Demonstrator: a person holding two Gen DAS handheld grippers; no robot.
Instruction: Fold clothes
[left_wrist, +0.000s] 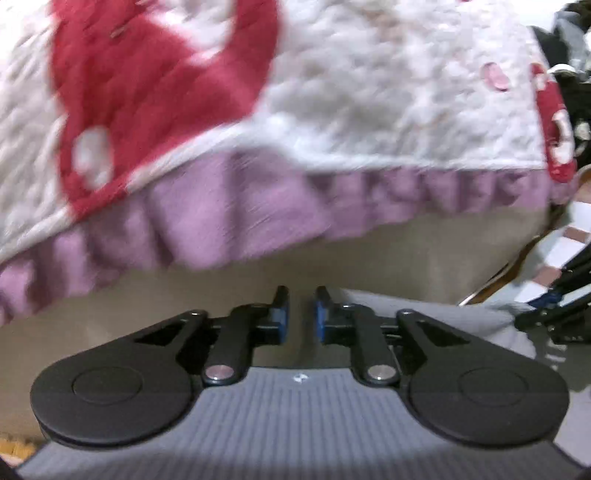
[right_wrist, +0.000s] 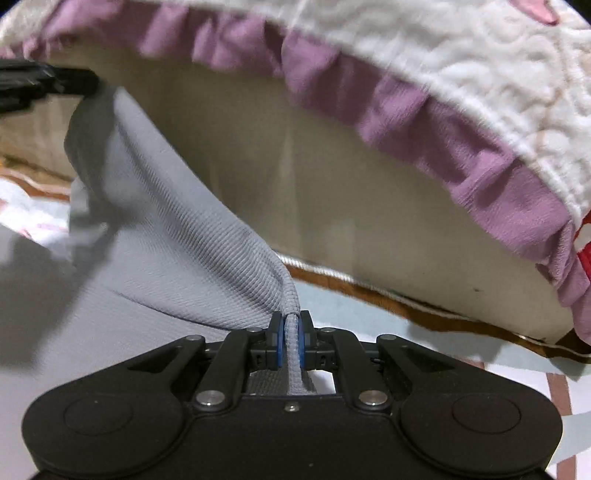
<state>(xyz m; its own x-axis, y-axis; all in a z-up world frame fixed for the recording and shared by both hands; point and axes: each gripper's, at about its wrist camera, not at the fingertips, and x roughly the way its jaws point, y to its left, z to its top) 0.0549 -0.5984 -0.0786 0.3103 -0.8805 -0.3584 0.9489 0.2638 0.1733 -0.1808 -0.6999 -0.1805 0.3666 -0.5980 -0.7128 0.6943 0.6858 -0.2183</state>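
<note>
Right gripper (right_wrist: 291, 332) pinches the grey cloth (right_wrist: 192, 236) between its jaws; left gripper (left_wrist: 301, 314) slightly spread, empty; I'd keep the pinched hem taut.

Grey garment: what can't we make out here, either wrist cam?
- Grey garment: its type and full shape are unknown. The right wrist view shows only a bunched fold in the right gripper; the rest runs off the left edge.
- Left gripper: empty gap in its own view. The dark gripper at the right view's upper left is blurred and cropped, so grip is unclear.
- Quilt: motion blur hides the pattern.
</note>
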